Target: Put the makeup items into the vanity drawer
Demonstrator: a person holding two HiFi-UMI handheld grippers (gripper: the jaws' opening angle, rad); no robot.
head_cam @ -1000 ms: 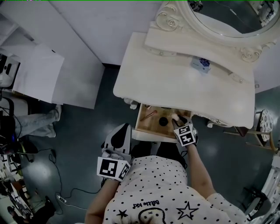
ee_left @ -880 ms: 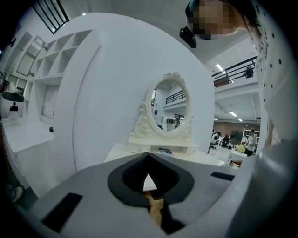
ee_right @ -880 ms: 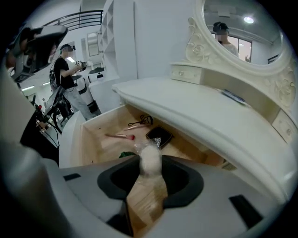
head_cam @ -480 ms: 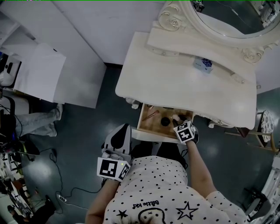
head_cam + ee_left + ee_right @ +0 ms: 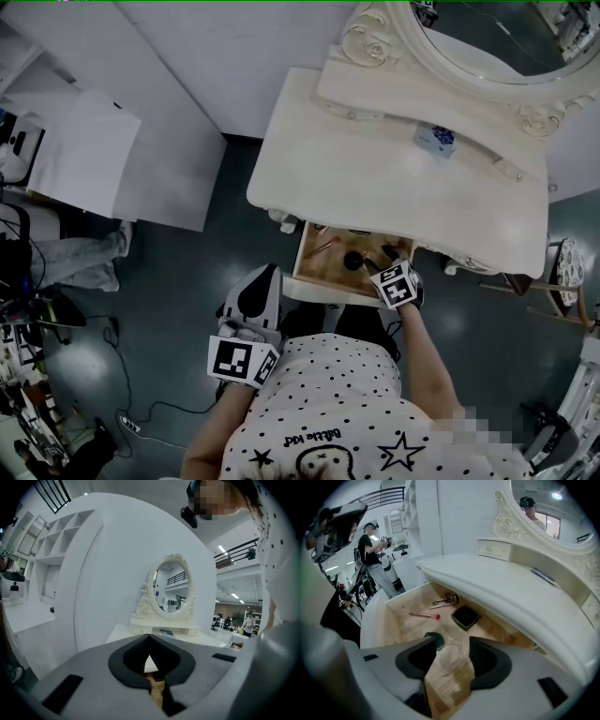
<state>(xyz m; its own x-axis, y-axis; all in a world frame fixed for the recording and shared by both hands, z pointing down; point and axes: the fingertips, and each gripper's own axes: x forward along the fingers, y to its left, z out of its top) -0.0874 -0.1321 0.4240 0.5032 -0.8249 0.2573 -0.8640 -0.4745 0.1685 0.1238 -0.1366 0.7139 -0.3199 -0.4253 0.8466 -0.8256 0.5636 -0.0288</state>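
Note:
The vanity drawer (image 5: pixel 314 267) stands pulled out below the white tabletop. In the right gripper view it holds a black compact (image 5: pixel 465 616), a pink-tipped brush (image 5: pixel 424 615), a black eyelash curler (image 5: pixel 446 598) and a dark green round cap (image 5: pixel 436 639). A clear container (image 5: pixel 451 660) lies on the drawer floor beside that cap. My right gripper (image 5: pixel 452 641) hovers over the drawer's near right part (image 5: pixel 386 257). Its jaws are opening, the clear container shows between them, and the pads do not press it. My left gripper (image 5: pixel 267 277) is held low near the person's body, shut (image 5: pixel 150 638) and empty.
The white vanity top (image 5: pixel 375 178) overhangs the back of the drawer. An oval mirror (image 5: pixel 497 37) and a small blue-patterned box (image 5: pixel 434 138) are at its rear. A white cabinet (image 5: pixel 80 155) stands to the left. Cables (image 5: pixel 141 412) lie on the dark floor.
The right gripper's marker cube has shifted slightly up the picture over the drawer. The pinkish thing seen at its jaws a second ago no longer shows. The left gripper has stayed put.

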